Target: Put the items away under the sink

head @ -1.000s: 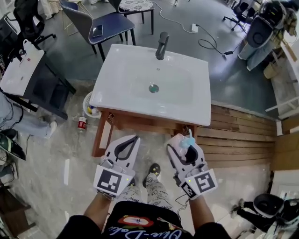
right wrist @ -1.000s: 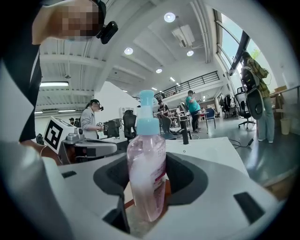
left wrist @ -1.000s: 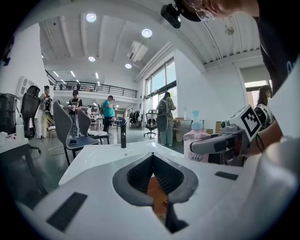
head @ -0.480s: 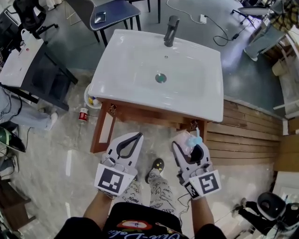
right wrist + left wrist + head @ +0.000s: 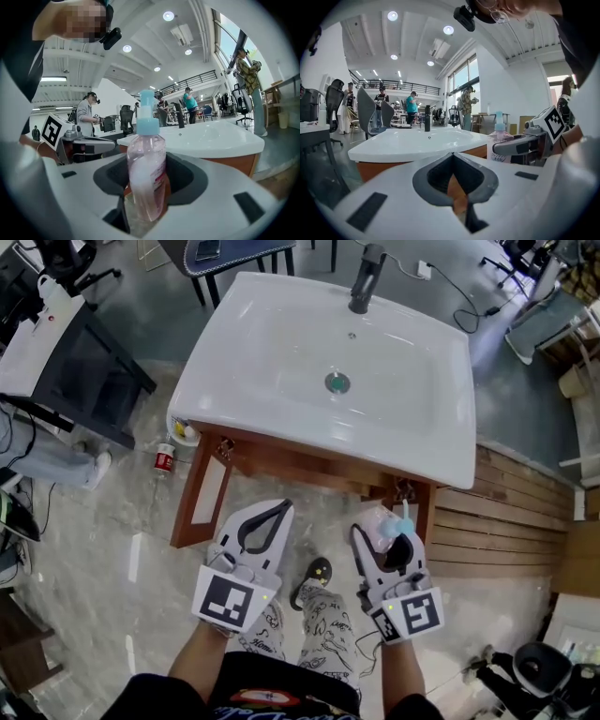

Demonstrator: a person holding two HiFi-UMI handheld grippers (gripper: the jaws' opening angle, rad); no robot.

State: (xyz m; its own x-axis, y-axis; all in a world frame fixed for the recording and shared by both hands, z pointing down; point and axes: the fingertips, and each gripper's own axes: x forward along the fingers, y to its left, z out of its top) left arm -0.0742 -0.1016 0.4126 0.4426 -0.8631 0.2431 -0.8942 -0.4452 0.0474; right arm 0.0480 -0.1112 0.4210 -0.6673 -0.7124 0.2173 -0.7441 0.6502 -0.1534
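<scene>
The step in hand is the carry: the right gripper [image 5: 384,519] is clamped on a pink pump bottle [image 5: 146,178], upright between its jaws, just short of the wooden cabinet [image 5: 281,465] under the white sink [image 5: 281,334]. The left gripper [image 5: 278,509] is beside it at 9 o'clock, its jaws together with nothing between them.

The bottle is not yet stowed. The next move probably calls for taking it on toward 12 o'clock and low enough to pass beneath the basin's front edge. Whether a door must be opened first cannot be told from here.

The basin overhangs the frame, so the pump top risks catching that edge. A cabinet post stands close at 1 o'clock of the bottle. A red can [image 5: 164,460] lies on the floor at 10 o'clock, well apart. The floor under the grippers leaves room, with the person's shoe [image 5: 317,570] at 6 o'clock.
</scene>
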